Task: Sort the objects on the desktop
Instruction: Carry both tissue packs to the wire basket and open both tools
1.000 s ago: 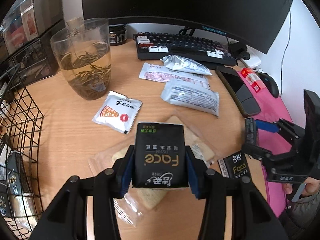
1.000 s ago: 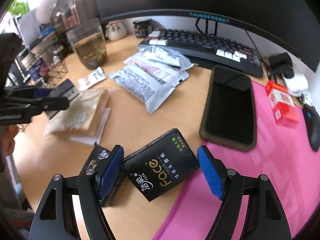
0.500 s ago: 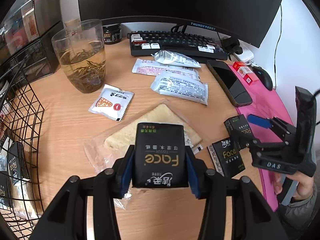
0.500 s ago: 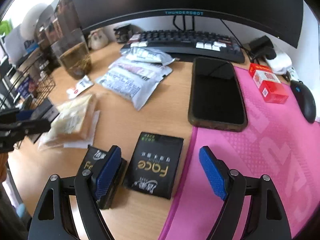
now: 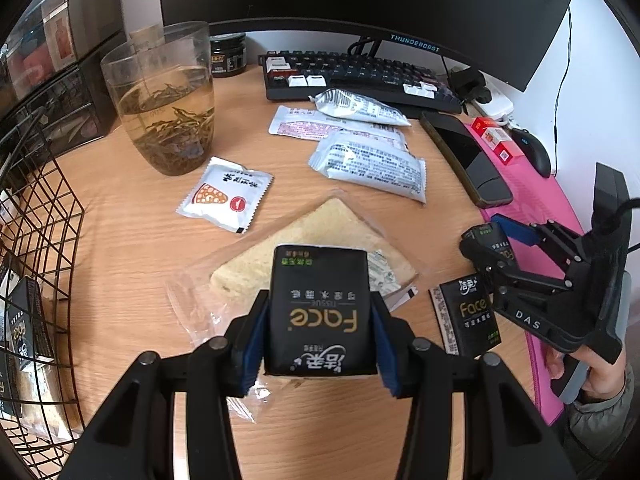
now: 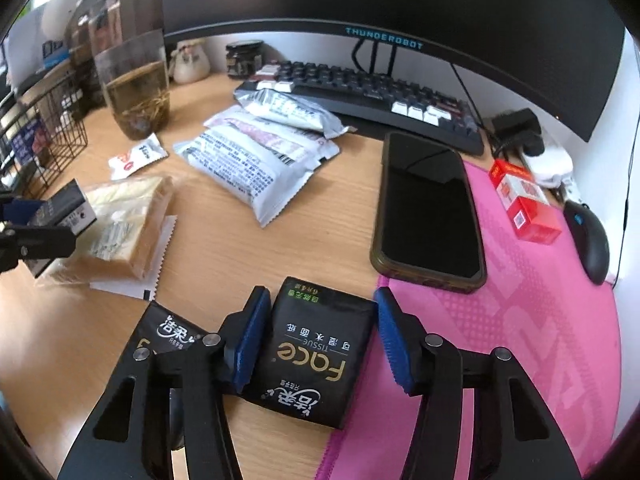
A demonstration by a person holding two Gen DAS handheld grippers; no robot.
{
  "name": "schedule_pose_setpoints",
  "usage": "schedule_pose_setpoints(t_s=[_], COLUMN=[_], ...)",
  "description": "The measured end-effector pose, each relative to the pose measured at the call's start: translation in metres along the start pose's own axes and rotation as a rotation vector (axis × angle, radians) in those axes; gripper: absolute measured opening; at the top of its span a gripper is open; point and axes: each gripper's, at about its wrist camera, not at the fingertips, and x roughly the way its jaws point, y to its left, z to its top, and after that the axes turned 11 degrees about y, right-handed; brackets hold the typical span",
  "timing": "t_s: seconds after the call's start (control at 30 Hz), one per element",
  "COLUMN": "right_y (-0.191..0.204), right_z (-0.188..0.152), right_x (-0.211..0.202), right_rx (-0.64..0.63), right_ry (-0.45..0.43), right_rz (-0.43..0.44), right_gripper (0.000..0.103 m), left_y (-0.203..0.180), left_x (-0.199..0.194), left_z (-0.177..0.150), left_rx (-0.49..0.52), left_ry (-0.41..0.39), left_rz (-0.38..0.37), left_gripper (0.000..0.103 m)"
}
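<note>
Desk point(image 5: 132, 248), left jaws clamping tissue pack point(image 5: 319, 312)

A black tissue pack point(image 5: 318, 312) with gold "Face" lettering is held above the wrapped bread slice point(image 5: 304, 240), its print upside down to the camera. A second identical pack point(image 6: 310, 354) sits between blue pads at the pink mat's edge. A third pack point(image 6: 160, 334) lies flat on the worktop just beside it.
</note>
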Motion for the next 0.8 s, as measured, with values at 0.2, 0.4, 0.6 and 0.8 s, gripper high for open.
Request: schedule_pose_setpoints(t_s=[0.2, 0.4, 0.6, 0.8], right_y=[0.000, 0.035, 0.125, 0.261], right_z=[0.006, 0.023, 0.061, 0.100], right_x=[-0.021, -0.062, -0.111, -0.146], right_rx=[0.009, -0.057, -0.227, -0.424], right_ry=[-0.024, -0.091, -0.170, -0.222], right_rz=[0.054, 0.126, 0.282, 0.420], right_gripper=[0.053, 0.053, 0.051, 0.049], left_y=[0.006, 0.025, 0.080, 0.173], left_x=[-0.031, -0.073, -0.135, -0.168], left_z=[-0.002, -0.017, -0.051, -0.092], left_rx=[-0.014, -0.053, -0.178, -0.399], left_ry=[-0.067, -0.145, -0.259, -0.297], left_rz=[0.008, 0.021, 0.071, 0.161], left_gripper=[0.052, 0.052, 0.052, 0.052])
